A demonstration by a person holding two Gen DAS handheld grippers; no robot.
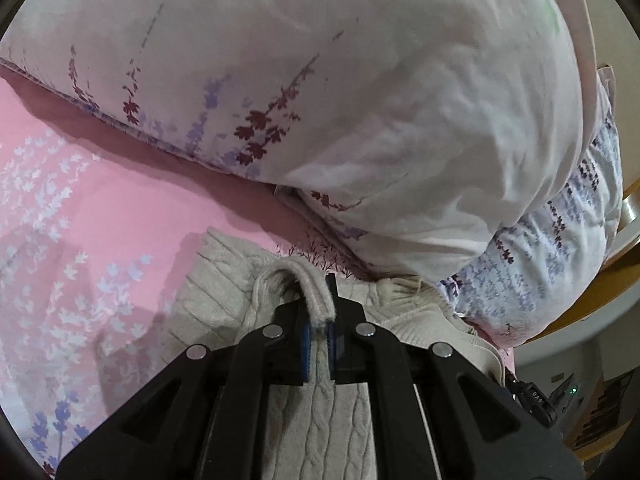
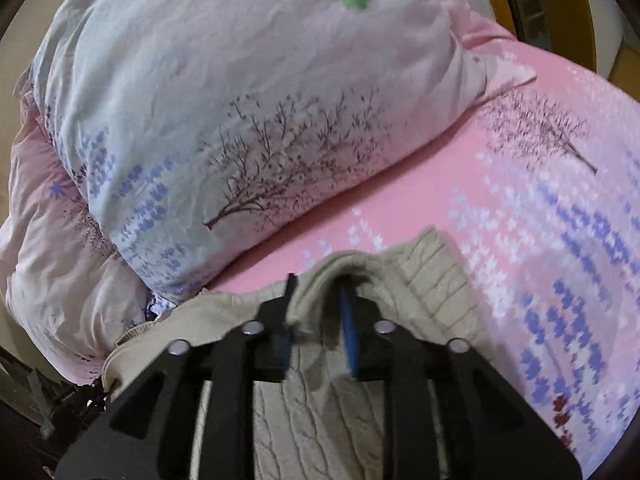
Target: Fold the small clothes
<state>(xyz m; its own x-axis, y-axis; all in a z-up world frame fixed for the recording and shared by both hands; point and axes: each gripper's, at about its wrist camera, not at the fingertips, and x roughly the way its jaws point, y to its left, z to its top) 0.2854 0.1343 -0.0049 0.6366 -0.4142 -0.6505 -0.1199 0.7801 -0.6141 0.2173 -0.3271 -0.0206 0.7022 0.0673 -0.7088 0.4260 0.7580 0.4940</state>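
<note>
A cream cable-knit sweater [image 1: 216,292] lies on the pink bed sheet [image 1: 100,200], close against a pillow. My left gripper [image 1: 318,304] is shut on a folded ribbed edge of it, and the fold loops up out of the blue pads. In the right wrist view the same sweater [image 2: 432,280] spreads under my right gripper [image 2: 318,286]. Its jaws stand apart with a loop of the ribbed edge between them. The loop rests against the left finger, and the right pad [image 2: 348,332] is clear of the cloth.
A large pale pillow [image 1: 360,80] with a printed tree and flower pattern [image 2: 240,80] lies just behind the sweater. A bunched pink duvet [image 2: 44,240] is at the left. A wooden bed frame [image 1: 600,300] edges the mattress. The flowered pink sheet [image 2: 540,220] stretches away to the right.
</note>
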